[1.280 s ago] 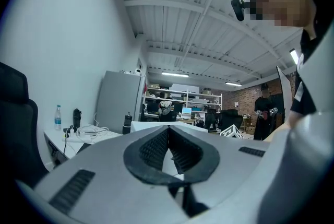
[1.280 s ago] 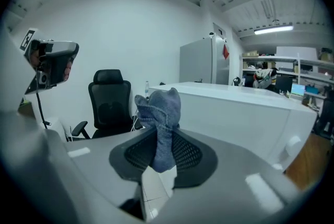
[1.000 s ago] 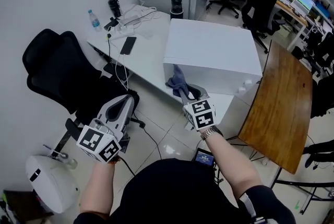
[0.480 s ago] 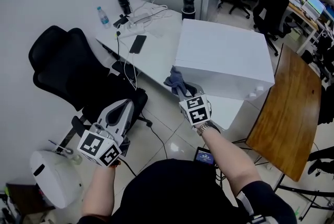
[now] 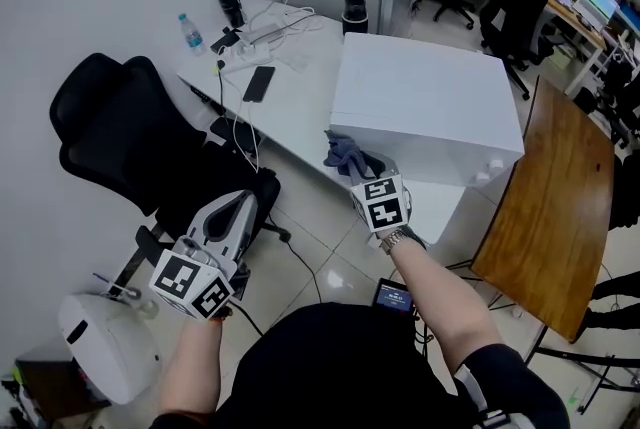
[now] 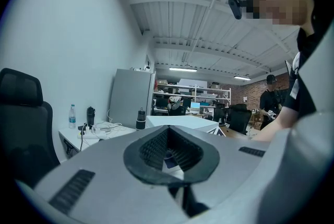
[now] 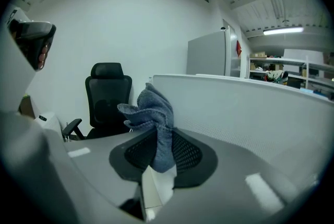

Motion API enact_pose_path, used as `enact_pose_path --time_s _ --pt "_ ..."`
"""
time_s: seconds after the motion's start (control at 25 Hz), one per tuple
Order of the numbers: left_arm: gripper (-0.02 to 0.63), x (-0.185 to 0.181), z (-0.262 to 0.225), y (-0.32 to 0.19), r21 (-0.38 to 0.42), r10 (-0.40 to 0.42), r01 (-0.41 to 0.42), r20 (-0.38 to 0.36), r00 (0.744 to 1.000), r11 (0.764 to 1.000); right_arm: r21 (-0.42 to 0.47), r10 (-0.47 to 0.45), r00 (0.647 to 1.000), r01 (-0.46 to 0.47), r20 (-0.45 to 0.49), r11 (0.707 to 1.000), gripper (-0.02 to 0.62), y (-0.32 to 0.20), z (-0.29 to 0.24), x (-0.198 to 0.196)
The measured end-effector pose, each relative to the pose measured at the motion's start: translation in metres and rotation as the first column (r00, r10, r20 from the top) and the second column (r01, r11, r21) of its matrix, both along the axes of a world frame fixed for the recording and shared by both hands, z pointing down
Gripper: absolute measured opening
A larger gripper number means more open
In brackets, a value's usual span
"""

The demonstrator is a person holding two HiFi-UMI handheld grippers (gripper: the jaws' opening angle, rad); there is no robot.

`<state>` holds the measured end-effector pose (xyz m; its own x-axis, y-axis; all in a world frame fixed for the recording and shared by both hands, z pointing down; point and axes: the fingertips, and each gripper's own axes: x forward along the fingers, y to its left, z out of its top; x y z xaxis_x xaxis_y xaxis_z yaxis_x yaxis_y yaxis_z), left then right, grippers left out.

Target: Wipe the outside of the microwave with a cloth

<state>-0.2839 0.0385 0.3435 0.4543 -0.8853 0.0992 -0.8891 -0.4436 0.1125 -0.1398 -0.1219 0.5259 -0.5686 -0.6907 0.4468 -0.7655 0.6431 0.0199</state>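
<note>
Right gripper view: my right gripper [image 7: 156, 145] has its jaws narrowly parted, clamped on a crumpled grey-blue cloth [image 7: 151, 110] just beside the white boxy microwave [image 7: 245, 108], at its side wall. My left gripper [image 6: 169, 149] is closed tight, holding nothing, well apart from both.

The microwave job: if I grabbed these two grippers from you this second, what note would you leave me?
Left gripper: shut, empty, held low beside the black chair, away from the work.
Right gripper: shut on the grey-blue cloth, which bunches out past its tips.
Microwave: the white box on the white desk. The cloth is at its near left corner; whether it touches I cannot tell.
Done: cloth in hand and brought to the microwave.
Left: the wiping. Nothing shows which faces are already clean, so I would treat the top and sides as yet to do.
</note>
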Motion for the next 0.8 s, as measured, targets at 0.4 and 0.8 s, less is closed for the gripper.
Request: enact_pose_path --time_s 0.4,0.8 --pt "0.005 0.021 0.004 -0.002 -0.009 0.07 -0.07 -0.013 0.997 0.997 -0.008 0.11 0.994 -0.11 -0.026 0.994 0.084 0.0 0.001 0.054" --pt "0.005 0.056 0.003 -0.005 -0.015 0.128 -0.128 -0.026 0.991 0.992 -0.01 0.195 0.979 -0.196 -0.053 0.981 0.083 0.004 -0.002 0.115"
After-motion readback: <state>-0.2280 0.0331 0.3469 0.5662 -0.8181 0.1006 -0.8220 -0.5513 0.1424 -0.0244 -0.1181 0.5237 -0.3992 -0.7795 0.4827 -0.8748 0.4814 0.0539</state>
